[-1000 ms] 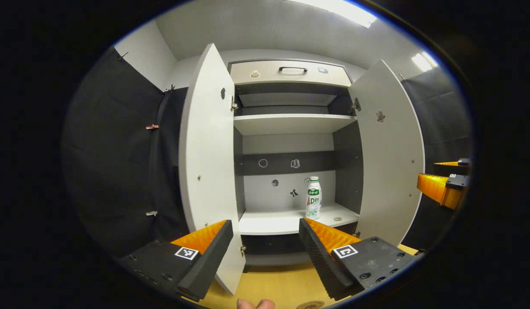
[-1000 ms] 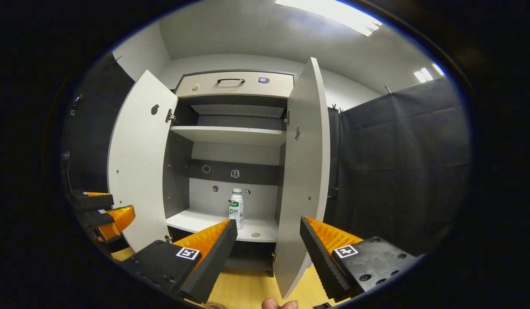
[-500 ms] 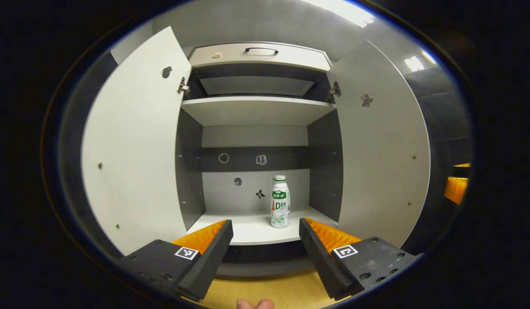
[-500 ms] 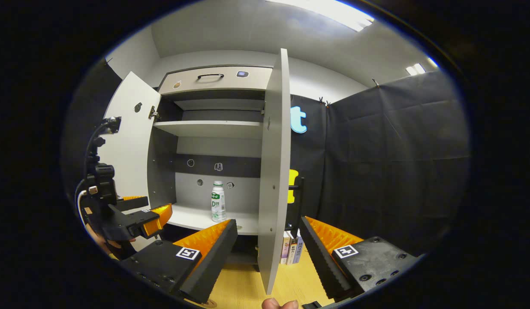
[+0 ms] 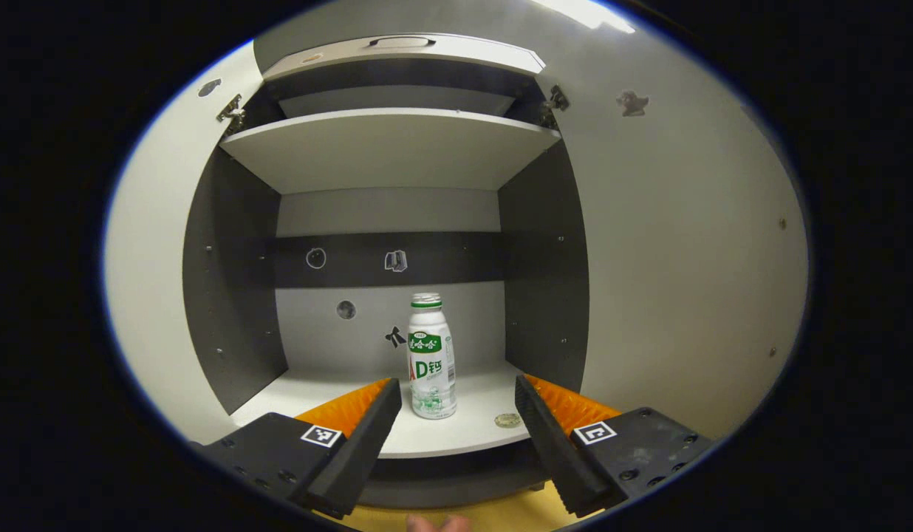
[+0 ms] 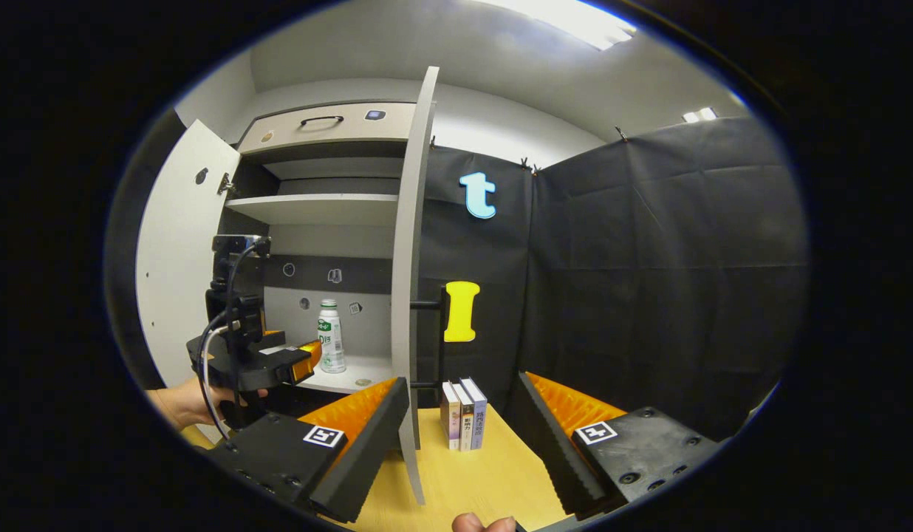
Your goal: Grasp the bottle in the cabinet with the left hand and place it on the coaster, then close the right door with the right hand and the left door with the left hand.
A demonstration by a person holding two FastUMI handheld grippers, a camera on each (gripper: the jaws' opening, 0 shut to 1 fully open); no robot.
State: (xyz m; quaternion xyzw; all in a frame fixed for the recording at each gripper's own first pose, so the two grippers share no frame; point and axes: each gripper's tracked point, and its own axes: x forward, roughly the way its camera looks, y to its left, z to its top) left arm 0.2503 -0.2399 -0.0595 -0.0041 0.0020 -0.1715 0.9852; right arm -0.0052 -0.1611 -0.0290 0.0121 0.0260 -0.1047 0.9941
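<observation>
Bottle (image 5: 430,356), a smooth white plastic cylinder with rounded shoulders, a green ribbed cap and a green-printed label, stands upright on the lower shelf (image 5: 338,391) of the cabinet (image 5: 238,295), well apart from any finger. In the left gripper view it sits at about 12 o'clock from the left gripper (image 5: 456,414), whose jaws are spread wide and hold nothing; its fingers (image 5: 360,432) are wedge-shaped, black with ridged foam faces and orange ribbed backs. A small flat round disc (image 5: 508,420) lies on the shelf at roughly 4 o'clock from the bottle. The cabinet has matte white shelves, dark grey side walls and flat pale doors, both swung open. In the right gripper view the right gripper (image 6: 462,417) is also wide open and empty, the right door (image 6: 411,295) edge-on just above its left finger, and three thin upright books (image 6: 462,414) standing on the wooden tabletop (image 6: 486,480) between its fingers.
</observation>
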